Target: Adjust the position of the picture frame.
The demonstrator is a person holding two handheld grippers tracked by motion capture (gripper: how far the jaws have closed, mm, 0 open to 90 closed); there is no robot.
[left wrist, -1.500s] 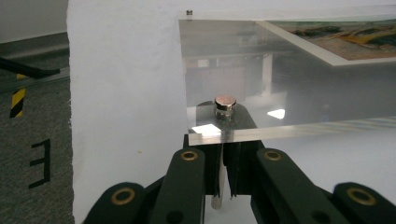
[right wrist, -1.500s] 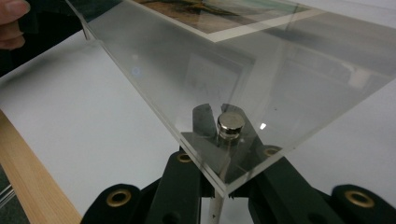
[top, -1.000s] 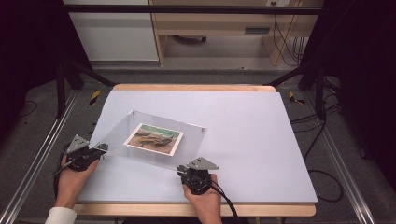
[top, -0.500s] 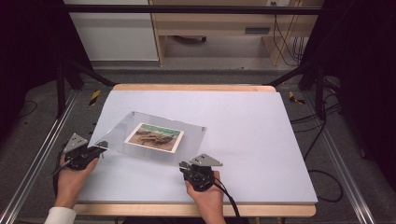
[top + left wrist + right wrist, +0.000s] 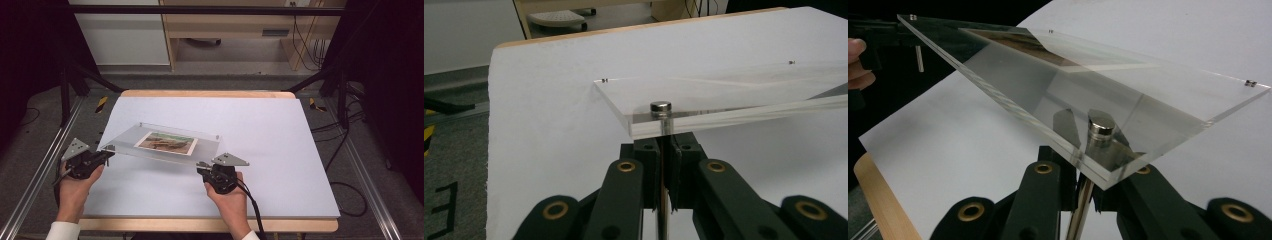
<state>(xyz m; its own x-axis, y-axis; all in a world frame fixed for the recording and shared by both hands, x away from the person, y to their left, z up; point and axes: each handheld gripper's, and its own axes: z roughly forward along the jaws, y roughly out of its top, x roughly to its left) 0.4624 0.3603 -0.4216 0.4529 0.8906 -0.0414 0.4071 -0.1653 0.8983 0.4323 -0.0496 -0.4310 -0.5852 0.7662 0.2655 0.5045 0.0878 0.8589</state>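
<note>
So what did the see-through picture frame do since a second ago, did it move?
A little. The clear frame slid toward the person as both hands drew back, and its near edge now hangs above the table. The left tongs and right tongs stay clamped on the metal legs at its two near corners. The photo inside stayed put.

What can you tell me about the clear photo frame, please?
The clear photo frame is a rectangular slab of transparent acrylic with a brownish photo inside and small metal studs at its corners. It is held tilted above the white table, each near corner's metal pin clamped by the left gripper and right gripper.
</note>
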